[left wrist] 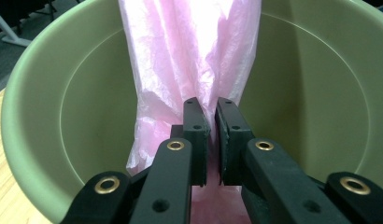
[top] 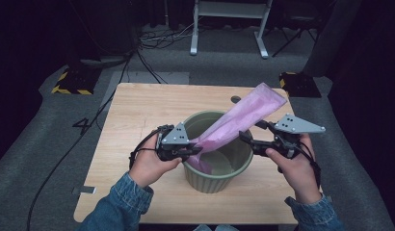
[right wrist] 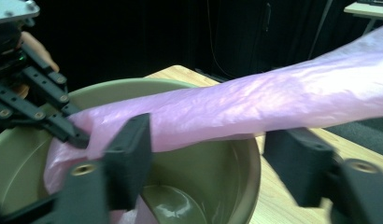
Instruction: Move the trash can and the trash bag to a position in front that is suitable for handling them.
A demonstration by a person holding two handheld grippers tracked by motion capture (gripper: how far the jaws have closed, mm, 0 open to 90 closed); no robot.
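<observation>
High view: I have the thin pink plastic bag (top: 243, 118) stretched as a long flattened tube, its lower end down inside the round sage-green plastic bin (top: 234, 171) and its upper end angled out past the bin's far right rim, above the light wooden surface (top: 138, 110). The bin stands at the middle of the surface, toward my side.

Left tongs (top: 194, 150): pinched together on the bag's lower end, just inside the near-left rim. Left gripper view confirms it; the pads are nearly touching with pink film (left wrist: 189, 70) gathered between and above them, bin wall (left wrist: 320, 93) behind.

Right tongs (top: 251, 133): spread wide, unloaded, at the bin's right rim beside the bag. In the right gripper view the bag (right wrist: 255, 107) passes in front of and above the open gap, not within it as far as I can judge.

Risks, my judgement:
- The film is thin and taut; a harder pull from the left could tear it or slip it out.
- If the right tongs close now they may catch both layers and keep the mouth sealed, or miss altogether.
- Sideways tension could tip or drag the light bin.

Pose: left hand low, palm cupped under its gripper, wrist bent toward the bin; right hand to the right of the bin, gripper level and pointing left across the rim. Both denim sleeves (top: 121, 202) enter from the near edge.
</observation>
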